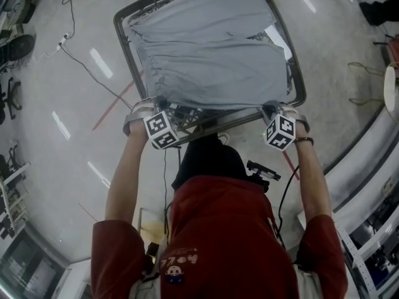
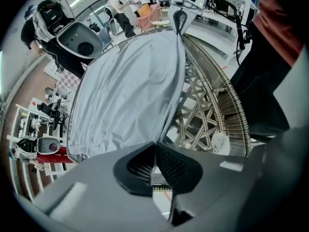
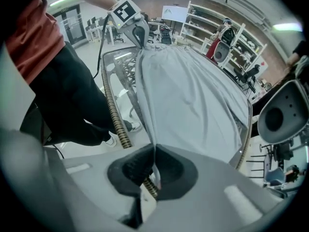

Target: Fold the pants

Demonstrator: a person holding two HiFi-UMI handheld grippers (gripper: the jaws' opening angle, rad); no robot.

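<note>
One pair of grey pants is lying spread flat on the wicker-rimmed glass table and is covering most of its top. Seen from the head view, the cloth is stretching away towards 12 o'clock from the person. Its near edge, at 6 o'clock, is being drawn taut along the line from 9 to 3 o'clock. A gathered hem is showing at the 9 o'clock side, so the long axis is probably being kept along that same line, though this is not certain.

The near edge is being pinched at both ends. The left tool is pressed together on the corner towards 7 o'clock, with a thin fold of cloth caught between its pads. The right tool is being clamped in the same way on the corner towards 5 o'clock. Neither tool is standing nearer to the cloth than the other, as both are already on it.

The coming move is judged to turn on this: the held edge is to be carried towards 12 o'clock, over the rest.

Counted: one pair of pants, one table, two tools.
</note>
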